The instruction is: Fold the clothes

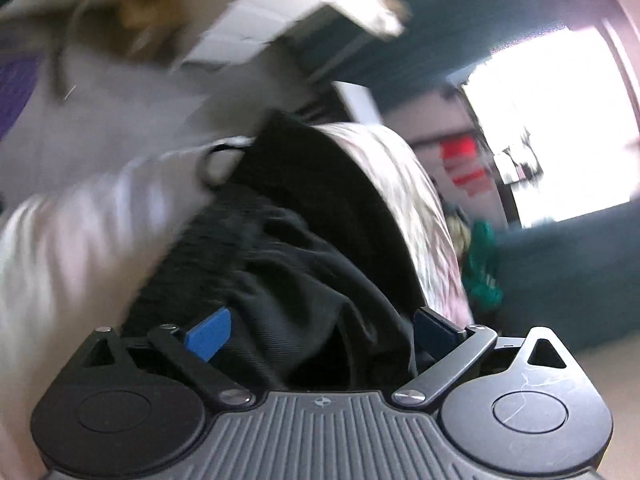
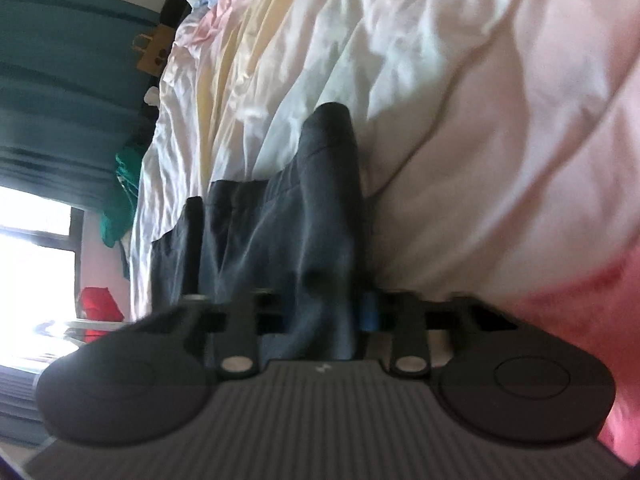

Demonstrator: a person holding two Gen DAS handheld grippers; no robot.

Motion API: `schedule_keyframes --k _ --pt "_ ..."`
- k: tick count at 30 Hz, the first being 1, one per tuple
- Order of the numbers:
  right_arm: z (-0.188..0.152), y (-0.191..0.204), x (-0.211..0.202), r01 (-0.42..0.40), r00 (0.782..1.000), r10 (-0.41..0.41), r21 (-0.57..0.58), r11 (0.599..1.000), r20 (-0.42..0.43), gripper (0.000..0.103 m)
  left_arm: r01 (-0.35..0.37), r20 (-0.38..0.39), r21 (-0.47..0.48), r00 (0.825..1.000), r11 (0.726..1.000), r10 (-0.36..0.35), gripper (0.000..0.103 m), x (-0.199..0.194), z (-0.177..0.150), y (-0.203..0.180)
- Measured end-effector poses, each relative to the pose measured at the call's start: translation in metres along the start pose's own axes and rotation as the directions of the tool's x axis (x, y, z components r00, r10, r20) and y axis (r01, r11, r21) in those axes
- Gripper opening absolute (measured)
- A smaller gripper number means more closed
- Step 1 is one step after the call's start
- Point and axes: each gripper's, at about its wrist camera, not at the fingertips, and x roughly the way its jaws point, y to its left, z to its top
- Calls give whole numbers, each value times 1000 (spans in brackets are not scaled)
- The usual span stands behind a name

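A dark grey-black garment point(image 1: 304, 248) fills the middle of the left wrist view, bunched between the blue pads of my left gripper point(image 1: 320, 332), which grips its fabric. The view is motion-blurred. In the right wrist view the same dark garment point(image 2: 296, 216) runs out from my right gripper point(image 2: 324, 312), which is shut on its edge, and stretches over the rumpled pastel bedsheet point(image 2: 460, 100). The view is rolled sideways, so the bed stands like a wall at the right.
A bright window point(image 1: 560, 120) and teal curtain point(image 2: 60, 80) lie beyond the bed. A green cloth point(image 2: 122, 200), a red item point(image 2: 98, 304) and a brown paper bag point(image 2: 156, 50) sit by the bed's far edge. A white box-like shape point(image 1: 280, 16) looms above.
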Motion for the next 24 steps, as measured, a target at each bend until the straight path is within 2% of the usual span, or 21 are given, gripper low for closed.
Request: schedule_keyframes --k 1,3,6,8,12,16,21,24 --pt "2 2 1 -12 1000 12 -19 1000 13 6 -1 -9 -45 1000 999 1 100 -1 0 7" --pt "7 11 -6 -85 994 91 -79 993 69 6 -1 -27 -109 1000 994 -2 100 -1 -1 17" --pt "5 29 -21 -179 970 203 -178 968 131 6 -2 -49 -137 999 991 -5 100 3 -9 18" --pt "1 38 -29 -194 960 231 -225 955 155 5 -20 -60 -169 998 985 10 100 2 -19 17" --pt "2 38 -28 -144 971 179 -212 967 156 6 -5 -47 -181 999 984 -4 100 -6 -36 11" --pt "4 29 -19 -84 986 105 -161 983 127 6 11 -98 -200 995 980 -31 100 2 -48 11" --pt "0 24 -19 -91 988 107 -140 986 115 7 -48 -133 -198 991 979 22 100 30 -50 10" --pt "0 17 -17 -136 985 144 -91 987 92 8 -79 -48 -215 996 973 70 94 38 -49 15"
